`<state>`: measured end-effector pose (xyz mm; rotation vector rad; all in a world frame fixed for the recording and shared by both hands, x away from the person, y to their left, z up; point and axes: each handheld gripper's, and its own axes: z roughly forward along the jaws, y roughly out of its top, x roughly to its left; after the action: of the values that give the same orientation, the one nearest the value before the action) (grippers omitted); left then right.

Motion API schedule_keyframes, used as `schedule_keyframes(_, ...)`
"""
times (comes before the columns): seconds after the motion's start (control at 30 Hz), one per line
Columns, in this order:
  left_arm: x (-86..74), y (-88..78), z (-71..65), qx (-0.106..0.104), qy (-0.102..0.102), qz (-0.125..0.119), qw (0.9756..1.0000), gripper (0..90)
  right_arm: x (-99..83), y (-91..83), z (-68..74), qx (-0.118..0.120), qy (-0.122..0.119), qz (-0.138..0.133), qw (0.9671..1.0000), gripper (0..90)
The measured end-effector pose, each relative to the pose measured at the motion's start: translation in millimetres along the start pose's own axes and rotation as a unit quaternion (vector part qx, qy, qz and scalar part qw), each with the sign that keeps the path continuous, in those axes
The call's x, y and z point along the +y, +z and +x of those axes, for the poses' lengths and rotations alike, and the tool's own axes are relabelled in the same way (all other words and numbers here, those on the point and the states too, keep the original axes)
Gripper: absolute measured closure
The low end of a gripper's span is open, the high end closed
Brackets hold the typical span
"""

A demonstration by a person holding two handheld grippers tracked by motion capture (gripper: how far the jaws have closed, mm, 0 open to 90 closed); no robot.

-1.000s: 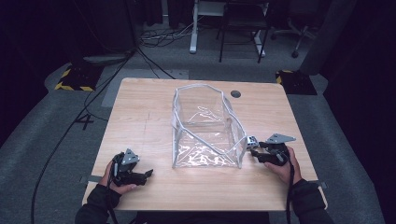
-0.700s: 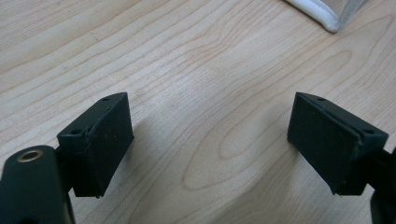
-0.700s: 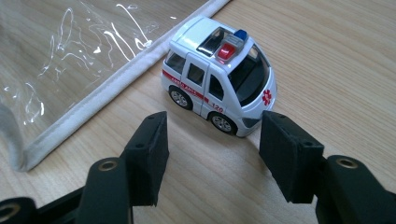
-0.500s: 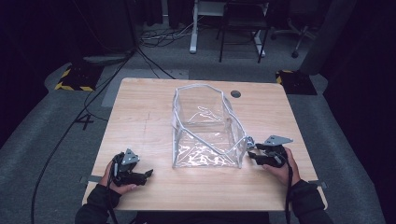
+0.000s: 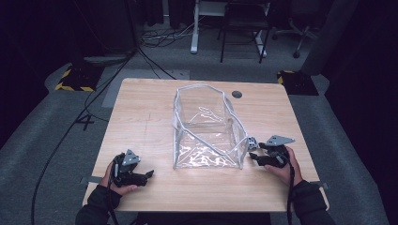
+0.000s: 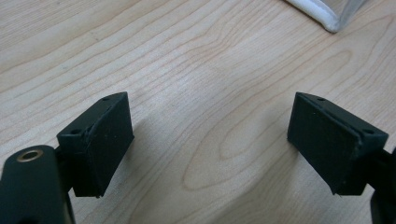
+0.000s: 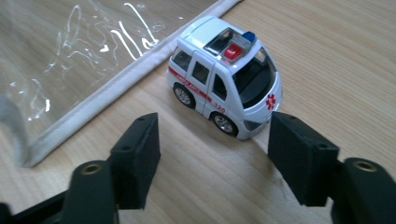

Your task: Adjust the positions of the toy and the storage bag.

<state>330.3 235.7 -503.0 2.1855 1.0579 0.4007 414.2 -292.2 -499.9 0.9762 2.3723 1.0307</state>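
A white toy ambulance [image 7: 224, 79] with red stripes and a red and blue roof light stands on the wooden table beside the white-trimmed edge of a clear plastic bag [image 7: 93, 51]. From above, the ambulance [image 5: 252, 141] sits at the near right corner of the bag [image 5: 209, 129]. My right gripper [image 7: 217, 154] points at it. Its jaws have just been opening and are now apart, with the ambulance just beyond the pads and untouched. At the front left my left gripper [image 5: 146, 174] rests low over bare wood, its jaws [image 6: 208, 140] wide and empty.
The clear bag stands open and upright in the middle of the table [image 5: 141, 117], and one of its corners [image 6: 327, 11] lies just ahead of the left gripper. A round cable hole [image 5: 237, 94] is at the back right. Chairs and cables are on the floor beyond.
The right gripper's jaws stand wider apart than before, and the toy ambulance sits free on the table in front of them. The left gripper has not moved.
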Motion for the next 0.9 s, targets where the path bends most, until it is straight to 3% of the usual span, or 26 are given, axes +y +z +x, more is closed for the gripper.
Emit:
schedule_keyframes(0.13, 0.1, 0.4, -0.4, -0.001, -0.002, 0.0, 1.0, 14.3, 2.8, 4.4, -9.0, -0.005, 0.008, 0.004, 0.9999, 25.8)
schedule_keyframes(0.3, 0.7, 0.9, -0.4, -0.002, -0.004, 0.002, 1.0, 14.0, 7.5, 15.1, -21.3, 0.021, 0.019, 0.0, 0.9996, 20.3)
schedule_keyframes(0.5, 1.7, 1.5, 0.1, -0.004, -0.002, 0.002, 1.0, 14.0, 16.3, 26.0, -25.8, 0.043, -0.003, 0.005, 0.9991, 14.7)
schedule_keyframes(0.63, 1.8, 1.4, 0.1, -0.003, -0.002, 0.003, 1.0, 14.0, 20.7, 30.5, -23.2, 0.056, -0.017, 0.005, 0.9983, 16.4)
schedule_keyframes(0.73, 2.0, 1.4, 0.2, -0.002, 0.0, 0.004, 1.0, 14.0, 21.7, 30.8, -19.2, 0.063, -0.019, -0.006, 0.9978, 27.5)
schedule_keyframes(0.9, 2.1, 1.5, 0.4, 0.0, 0.001, 0.003, 1.0, 14.0, 19.8, 27.8, -13.6, 0.054, -0.018, -0.014, 0.9983, 33.7)
